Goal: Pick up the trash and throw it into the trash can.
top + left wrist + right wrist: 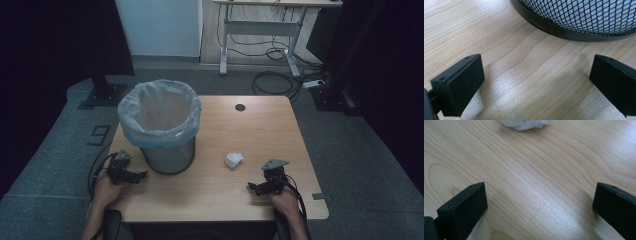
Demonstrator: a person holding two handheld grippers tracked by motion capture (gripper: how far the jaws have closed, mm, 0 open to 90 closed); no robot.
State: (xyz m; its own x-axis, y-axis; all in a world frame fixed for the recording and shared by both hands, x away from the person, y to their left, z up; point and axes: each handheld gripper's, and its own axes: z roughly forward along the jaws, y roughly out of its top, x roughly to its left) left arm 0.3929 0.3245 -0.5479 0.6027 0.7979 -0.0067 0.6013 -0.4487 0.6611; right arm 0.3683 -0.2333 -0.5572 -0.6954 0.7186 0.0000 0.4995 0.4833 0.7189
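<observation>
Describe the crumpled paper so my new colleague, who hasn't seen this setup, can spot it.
Start at the wooden table, then look right of the mesh bin. The crumpled paper lies there, a small white wad, the one loose item on the bare wood.

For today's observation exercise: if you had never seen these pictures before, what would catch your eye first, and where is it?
The mesh bin with its pale liner stands out first, on the table's left half. Next comes the crumpled white paper, lying alone on the wood to the bin's right. Near the table's front edge a person's hands hold the left gripper beside the bin's base and the right gripper near the paper, both with jaws wide apart and holding nothing.
</observation>
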